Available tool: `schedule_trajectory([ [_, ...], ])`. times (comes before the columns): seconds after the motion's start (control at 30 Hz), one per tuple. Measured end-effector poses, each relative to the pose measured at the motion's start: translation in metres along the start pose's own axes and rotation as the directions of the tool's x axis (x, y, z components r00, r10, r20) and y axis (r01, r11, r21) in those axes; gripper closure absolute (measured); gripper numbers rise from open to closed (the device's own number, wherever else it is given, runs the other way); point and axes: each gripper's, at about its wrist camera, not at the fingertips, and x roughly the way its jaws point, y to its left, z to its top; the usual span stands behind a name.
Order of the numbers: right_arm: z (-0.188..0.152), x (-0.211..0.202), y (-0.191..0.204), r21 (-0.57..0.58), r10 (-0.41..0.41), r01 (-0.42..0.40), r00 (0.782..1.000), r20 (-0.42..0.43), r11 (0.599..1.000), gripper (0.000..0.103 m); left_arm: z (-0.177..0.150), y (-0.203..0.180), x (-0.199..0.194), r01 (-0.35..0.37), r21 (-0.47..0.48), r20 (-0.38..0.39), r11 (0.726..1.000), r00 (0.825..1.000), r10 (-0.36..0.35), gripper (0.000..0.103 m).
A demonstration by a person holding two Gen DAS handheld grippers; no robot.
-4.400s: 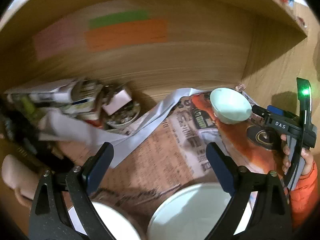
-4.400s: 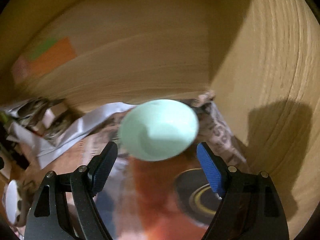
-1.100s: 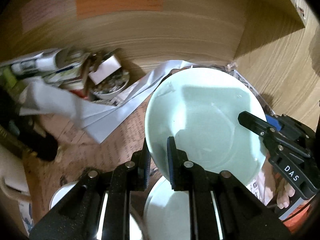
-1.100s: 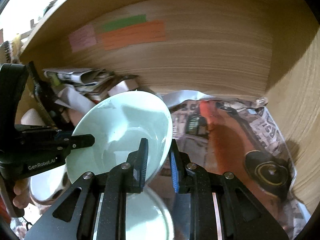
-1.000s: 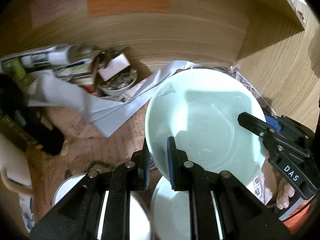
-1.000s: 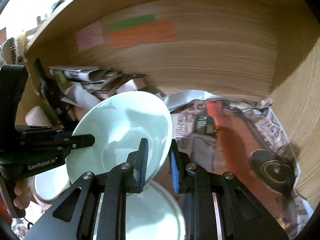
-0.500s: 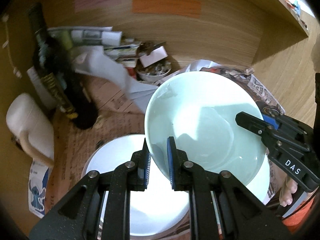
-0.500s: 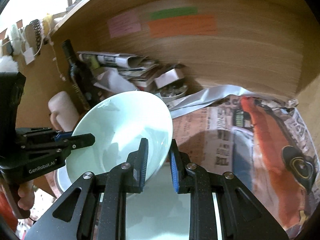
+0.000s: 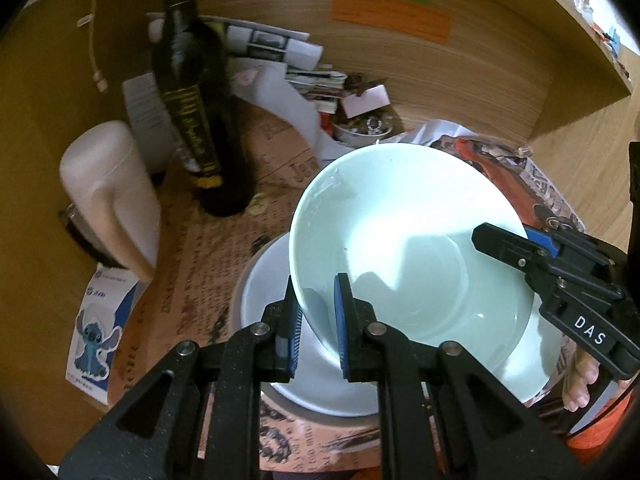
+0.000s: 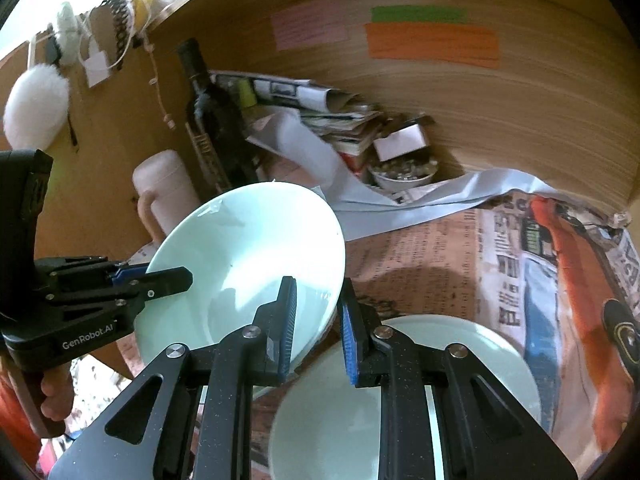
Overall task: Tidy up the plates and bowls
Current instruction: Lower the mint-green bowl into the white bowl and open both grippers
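A large pale green bowl [image 9: 404, 248] hangs tilted between both grippers. My left gripper [image 9: 316, 316] is shut on its near rim. My right gripper [image 10: 318, 312] is shut on the opposite rim of the bowl [image 10: 244, 256]; in the left wrist view it [image 9: 516, 244] reaches in from the right. Under the bowl lies a white plate [image 9: 272, 320] on newspaper. A second pale plate [image 10: 460, 364] lies below my right gripper.
A dark wine bottle [image 9: 196, 112] and a cream jug [image 9: 108, 196] stand at the left. A small dish of oddments [image 9: 362, 128] and stacked papers [image 9: 276, 44] sit by the wooden back wall. Newspaper [image 10: 532, 256] covers the shelf floor.
Both grippers have carried the bowl back and to the left, away from the back wall. The bottle, the jug and the white plate have come into view below it.
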Motion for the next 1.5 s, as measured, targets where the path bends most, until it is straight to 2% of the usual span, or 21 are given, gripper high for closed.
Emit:
schedule_trajectory([
  [0.57,-0.008,0.025,0.026,-0.044,0.022,-0.026,0.997,-0.079,0.999,0.084,-0.023,0.030,0.006,-0.030,-0.042,-0.029,0.999,0.999,0.029,0.088],
  [0.77,-0.010,0.030,0.027,-0.058,0.015,-0.020,0.995,-0.095,0.998,0.084,-0.025,0.031,0.008,-0.034,-0.021,-0.022,0.999,0.999,0.034,0.088],
  [1.0,-0.009,0.030,0.031,-0.092,-0.008,0.000,0.996,-0.088,0.996,0.081,-0.027,0.023,0.010,-0.079,0.027,0.005,0.996,0.997,0.079,0.088],
  [1.3,-0.006,0.032,0.033,-0.123,-0.039,0.029,0.996,-0.084,0.992,0.065,-0.028,0.019,0.012,-0.118,0.044,0.005,0.992,0.993,0.118,0.086],
  [1.4,-0.003,0.027,0.030,-0.118,-0.028,0.021,0.998,-0.057,0.993,0.063,-0.026,0.020,0.007,-0.133,0.043,0.036,0.990,0.991,0.132,0.085],
  [1.5,0.000,0.025,0.031,-0.129,-0.030,0.024,0.998,-0.049,0.991,0.063,-0.025,0.023,0.007,-0.114,0.032,0.033,0.993,0.993,0.113,0.085],
])
